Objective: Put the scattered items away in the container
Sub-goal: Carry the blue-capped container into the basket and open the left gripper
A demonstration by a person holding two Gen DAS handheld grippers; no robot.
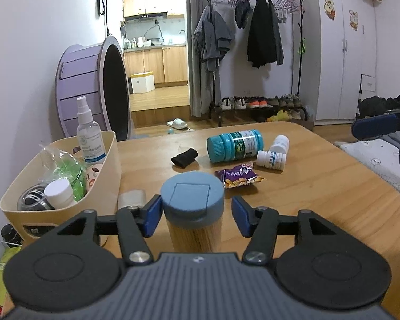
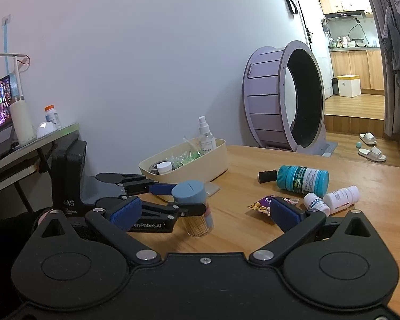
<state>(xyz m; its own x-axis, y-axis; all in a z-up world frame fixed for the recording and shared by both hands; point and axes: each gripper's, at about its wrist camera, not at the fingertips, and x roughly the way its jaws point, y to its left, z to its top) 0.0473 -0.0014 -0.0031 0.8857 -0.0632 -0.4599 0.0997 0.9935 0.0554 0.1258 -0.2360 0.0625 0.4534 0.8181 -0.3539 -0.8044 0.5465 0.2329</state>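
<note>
Left wrist view: the left gripper (image 1: 194,214) stands about half open with a toothpick jar (image 1: 193,213) upright between its blue pads (image 1: 154,217). The left pad sits against the jar's grey-blue lid, while a small gap shows at the right pad — so whether the jar is truly clamped I cannot tell. The right wrist view shows the same jar (image 2: 194,205) between those fingers, tilted slightly and looking lifted off the wooden table (image 2: 253,229).

Just left of the jar sits the cream basket (image 1: 108,170), already holding a spray bottle (image 1: 86,130), a white-capped bottle (image 1: 59,193), a clear bag with green bits (image 1: 72,170) and a dark round thing.

Scattered on the table beyond lie a purple snack packet (image 1: 238,178), a large teal bottle (image 1: 234,146) on its side, two small white bottles (image 1: 274,152) touching each other, and a black roll (image 1: 184,156).

The right gripper (image 2: 204,213) is wide open and empty, hovering over the table near the snack packet.
</note>
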